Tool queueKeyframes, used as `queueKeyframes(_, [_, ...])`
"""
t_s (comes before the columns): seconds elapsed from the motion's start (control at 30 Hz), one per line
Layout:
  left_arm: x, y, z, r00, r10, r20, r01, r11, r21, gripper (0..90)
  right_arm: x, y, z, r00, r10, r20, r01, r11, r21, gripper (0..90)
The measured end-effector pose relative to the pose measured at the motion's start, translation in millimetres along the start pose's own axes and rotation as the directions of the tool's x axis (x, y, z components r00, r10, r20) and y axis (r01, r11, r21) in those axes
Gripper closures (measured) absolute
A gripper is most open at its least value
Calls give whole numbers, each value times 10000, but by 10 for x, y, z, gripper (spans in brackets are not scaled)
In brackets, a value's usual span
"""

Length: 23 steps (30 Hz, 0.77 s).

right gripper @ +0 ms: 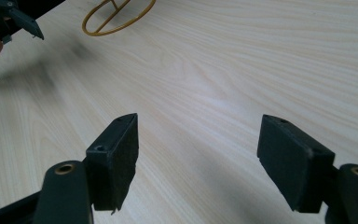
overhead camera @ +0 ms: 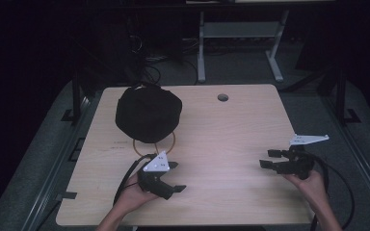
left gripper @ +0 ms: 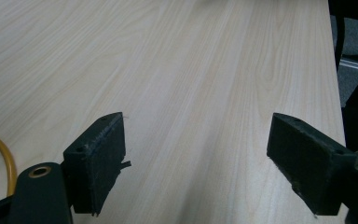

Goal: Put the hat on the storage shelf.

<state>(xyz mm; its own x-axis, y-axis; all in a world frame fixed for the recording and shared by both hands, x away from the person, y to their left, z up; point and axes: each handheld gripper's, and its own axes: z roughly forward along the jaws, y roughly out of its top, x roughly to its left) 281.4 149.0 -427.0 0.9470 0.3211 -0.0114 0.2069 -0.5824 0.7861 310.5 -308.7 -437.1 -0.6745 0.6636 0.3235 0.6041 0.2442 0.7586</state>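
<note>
A thin yellow wire ring point(overhead camera: 154, 144) lies flat on the pale wooden table point(overhead camera: 221, 130), partly under a black cloth bundle point(overhead camera: 148, 114). The left gripper point(overhead camera: 176, 176), jaws wide apart and empty, sits just beside the ring, on its near side. The right gripper point(overhead camera: 268, 159), likewise spread on nothing, is well apart from it.

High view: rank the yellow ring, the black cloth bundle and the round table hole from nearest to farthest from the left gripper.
From the left gripper:
1. Thin yellow ring, just beyond it, partly under the bundle.
2. Black cloth bundle, farther back on the left.
3. Round hole, at the table's far edge, off to the right.
</note>
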Motion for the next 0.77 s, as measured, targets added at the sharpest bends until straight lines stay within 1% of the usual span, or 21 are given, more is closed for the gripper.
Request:
queueKeyframes(0.1, [0, -2, 0, 10000, -4, -7, 4, 10000, 13, 188, 14, -71, -12, 10000, 14, 41, -14, 10000, -7, 290])
queueKeyframes(0.23, [-2, -5, 3, 10000, -12, -17, 12, 10000, 43, 188, 35, -175, -36, 10000, 63, 67, -62, 9998, -191, 292])
queueKeyframes(0.3, [-3, -7, 2, 10000, -27, -5, 27, 10000, 51, 188, 51, -226, -56, 9999, 68, 104, -66, 9998, -190, 294])
queueKeyframes(0.4, [-7, -16, 4, 10000, -49, -10, 49, 10000, 42, 188, 75, -296, -87, 9997, 213, 127, -210, 9994, -285, 292])
queueKeyframes(0.6, [5, -20, -7, 10000, 13, -68, -13, 10000, 50, 188, 132, -412, -137, 9994, 181, 294, -164, 9983, -565, 287])
queueKeyframes(0.67, [11, -22, -6, 10000, -48, -62, 48, 10000, 5, 188, 165, -442, -147, 9990, 159, 408, -131, 9976, -679, 280])
queueKeyframes(0.77, [15, -22, -7, 9999, -99, -39, 99, 10000, -3, 187, 199, -468, -148, 9989, 100, 459, -64, 9970, -771, 273])
